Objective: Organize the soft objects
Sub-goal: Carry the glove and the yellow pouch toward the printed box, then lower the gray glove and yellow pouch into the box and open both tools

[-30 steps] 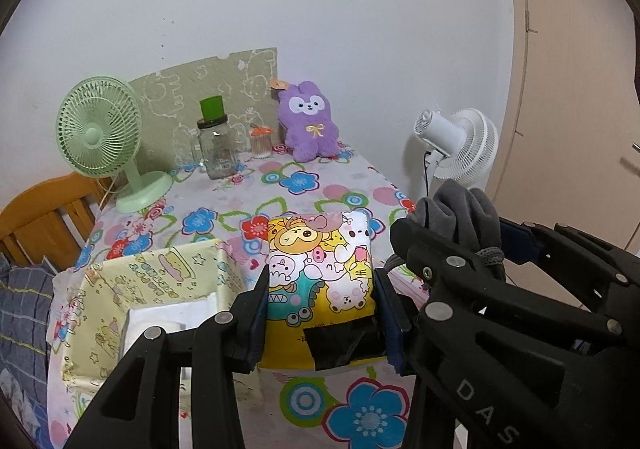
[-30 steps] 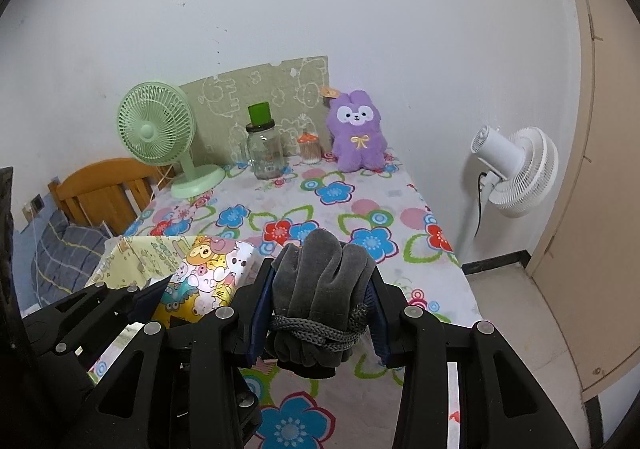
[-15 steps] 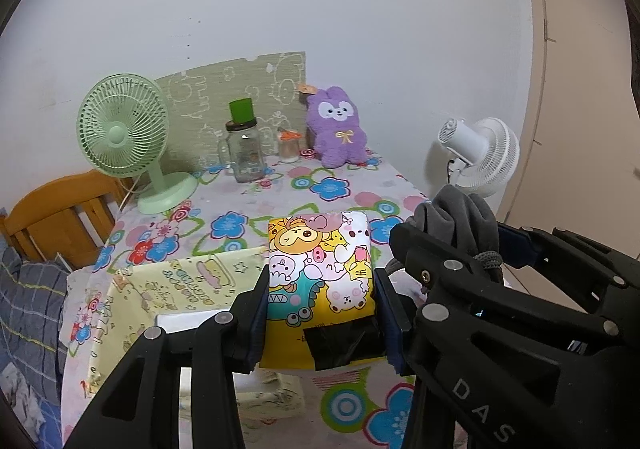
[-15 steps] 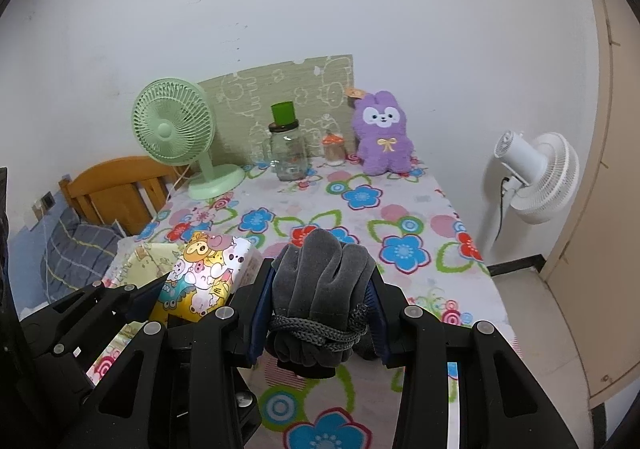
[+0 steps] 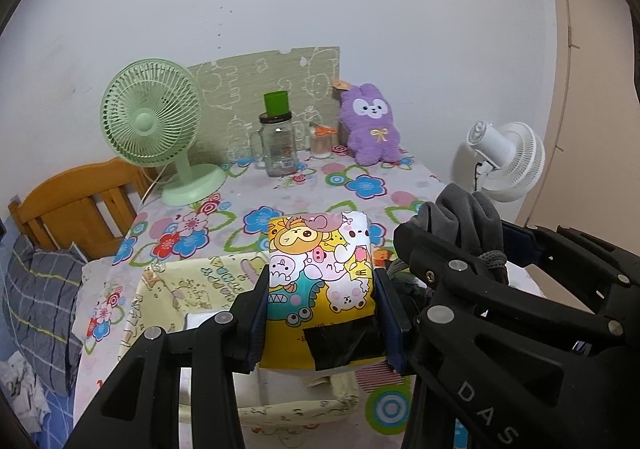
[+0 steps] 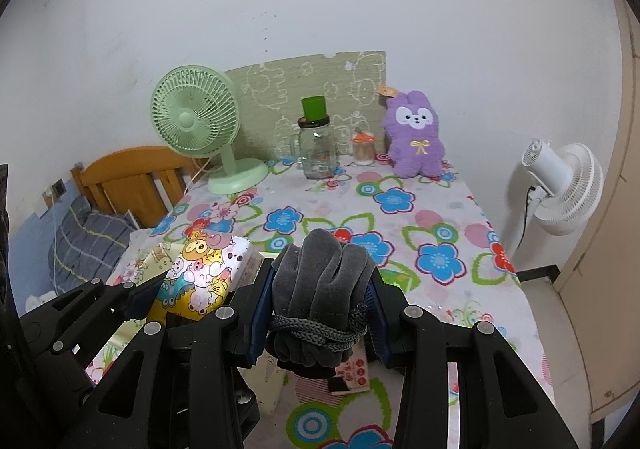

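Far end of the table, against the wall: a green fan, a glass jar with a green cup on top, a small orange-lidded jar, and a fluffy purple bunny in front of a patterned green board. A white fan stands off the table's right side, a wooden bed frame to the left. The cloth is glossy, with big bright flowers.

Just below my left gripper I see a pale yellow fabric basket, soft-sided, with something white inside. Its fingers are partly closed and press both sides of a shiny cartoon-printed pack, black tape across its lower end, held above the basket.

My right gripper sits just beside it, fingers likewise partly closed, squeezing a grey fleece bundle tied with dark braided cord. It hangs above the table's near end, over a small printed card.
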Available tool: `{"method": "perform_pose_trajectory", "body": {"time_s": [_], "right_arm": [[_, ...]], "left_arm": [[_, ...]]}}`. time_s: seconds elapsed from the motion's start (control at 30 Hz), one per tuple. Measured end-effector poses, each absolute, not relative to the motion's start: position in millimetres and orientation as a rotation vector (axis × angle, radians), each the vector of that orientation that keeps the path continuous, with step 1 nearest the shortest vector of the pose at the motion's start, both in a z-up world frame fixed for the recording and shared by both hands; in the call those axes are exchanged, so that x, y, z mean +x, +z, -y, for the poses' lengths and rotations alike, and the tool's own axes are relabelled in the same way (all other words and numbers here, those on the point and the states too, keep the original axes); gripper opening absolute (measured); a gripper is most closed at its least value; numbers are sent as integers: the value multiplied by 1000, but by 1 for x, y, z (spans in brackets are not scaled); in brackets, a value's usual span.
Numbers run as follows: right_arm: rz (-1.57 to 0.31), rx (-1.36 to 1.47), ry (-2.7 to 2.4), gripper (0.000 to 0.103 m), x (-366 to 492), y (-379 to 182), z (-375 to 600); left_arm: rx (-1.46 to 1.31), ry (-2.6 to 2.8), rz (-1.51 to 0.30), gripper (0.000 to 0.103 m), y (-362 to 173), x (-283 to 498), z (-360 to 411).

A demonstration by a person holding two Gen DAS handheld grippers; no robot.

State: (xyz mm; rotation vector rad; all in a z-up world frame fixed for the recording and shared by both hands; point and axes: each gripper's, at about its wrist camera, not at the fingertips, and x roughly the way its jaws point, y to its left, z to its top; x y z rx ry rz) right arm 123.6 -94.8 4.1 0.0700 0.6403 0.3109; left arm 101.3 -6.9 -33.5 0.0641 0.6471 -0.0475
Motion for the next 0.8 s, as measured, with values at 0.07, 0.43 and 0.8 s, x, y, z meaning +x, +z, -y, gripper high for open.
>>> {"method": "perform_pose_trajectory", "body": {"time_s": [0.07,0.43,0.8], "right_arm": [[-642,66,319,45,125,3,90],[-666,47,371,45,138,-6,58],[-692,33,423,45,148,-15,26]], "left_arm": [[61,-37,-652,48,-35,103,1],[48,15,-675,48,-44,110,-28],[24,73,-710,48,-59,116,-60]]}}
